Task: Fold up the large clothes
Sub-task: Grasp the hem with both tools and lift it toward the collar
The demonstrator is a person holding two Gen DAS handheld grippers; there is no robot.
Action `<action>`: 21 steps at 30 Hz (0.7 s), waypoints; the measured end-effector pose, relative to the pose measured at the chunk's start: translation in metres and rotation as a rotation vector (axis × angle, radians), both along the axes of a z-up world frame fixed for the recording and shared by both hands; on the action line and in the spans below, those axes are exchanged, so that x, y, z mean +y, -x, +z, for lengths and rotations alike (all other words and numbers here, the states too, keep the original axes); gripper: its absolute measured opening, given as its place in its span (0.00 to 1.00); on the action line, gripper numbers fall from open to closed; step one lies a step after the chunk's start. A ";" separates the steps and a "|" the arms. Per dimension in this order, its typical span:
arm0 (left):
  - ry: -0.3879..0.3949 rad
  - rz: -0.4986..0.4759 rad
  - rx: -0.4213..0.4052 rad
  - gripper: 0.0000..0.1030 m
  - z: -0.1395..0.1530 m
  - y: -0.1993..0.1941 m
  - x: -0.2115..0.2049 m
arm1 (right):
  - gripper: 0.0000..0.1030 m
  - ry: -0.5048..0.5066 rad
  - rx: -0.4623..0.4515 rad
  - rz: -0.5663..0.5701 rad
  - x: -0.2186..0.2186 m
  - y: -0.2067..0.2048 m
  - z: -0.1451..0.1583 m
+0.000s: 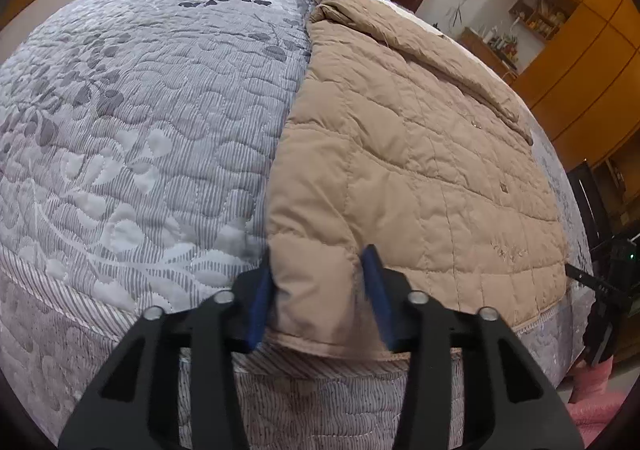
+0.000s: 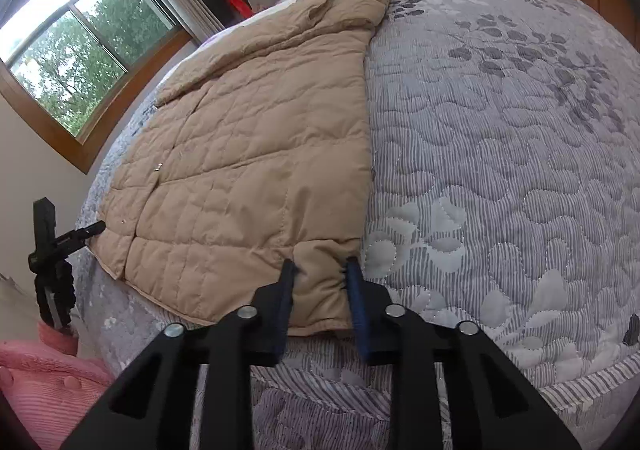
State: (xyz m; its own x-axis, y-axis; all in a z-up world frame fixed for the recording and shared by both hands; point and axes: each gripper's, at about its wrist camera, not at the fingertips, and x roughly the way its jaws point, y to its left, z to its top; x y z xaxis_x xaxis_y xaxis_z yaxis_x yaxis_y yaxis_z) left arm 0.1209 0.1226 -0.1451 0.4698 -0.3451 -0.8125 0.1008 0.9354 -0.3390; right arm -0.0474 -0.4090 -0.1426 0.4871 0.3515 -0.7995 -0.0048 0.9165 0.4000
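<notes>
A tan quilted coat (image 1: 400, 137) lies flat on a bed, folded lengthwise, and also shows in the right wrist view (image 2: 248, 153). My left gripper (image 1: 320, 270) straddles the coat's near left hem corner, with fabric between its blue pads (image 1: 260, 306); the jaws stand apart around the puffy corner. My right gripper (image 2: 320, 270) straddles the coat's near right hem corner in the same way, blue pads (image 2: 358, 310) either side of the fabric. Both hem corners hang slightly over the bed's front edge.
The bed is covered with a grey-lilac quilted bedspread (image 1: 140, 121) with a leaf pattern. A black tripod (image 2: 52, 250) stands at the bed's side. A pink cushion (image 2: 44, 382) lies low left. A window (image 2: 72, 49) and wooden cabinets (image 1: 580, 49) flank the bed.
</notes>
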 end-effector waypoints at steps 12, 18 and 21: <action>-0.010 -0.013 -0.013 0.68 0.000 -0.001 0.002 | 0.59 -0.075 0.017 -0.050 -0.021 0.006 -0.004; -0.073 -0.039 -0.021 0.71 -0.001 -0.006 -0.016 | 0.41 -0.119 0.007 -0.025 -0.019 -0.004 -0.007; -0.079 -0.029 -0.020 0.49 0.000 -0.008 -0.017 | 0.21 -0.139 0.010 -0.002 -0.014 -0.009 -0.010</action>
State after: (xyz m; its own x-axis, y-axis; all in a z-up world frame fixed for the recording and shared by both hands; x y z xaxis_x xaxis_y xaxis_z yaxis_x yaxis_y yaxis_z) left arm 0.1291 0.1056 -0.1446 0.4771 -0.2942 -0.8281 0.1343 0.9556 -0.2621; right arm -0.0385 -0.4228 -0.1524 0.4804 0.4585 -0.7477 0.0014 0.8520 0.5235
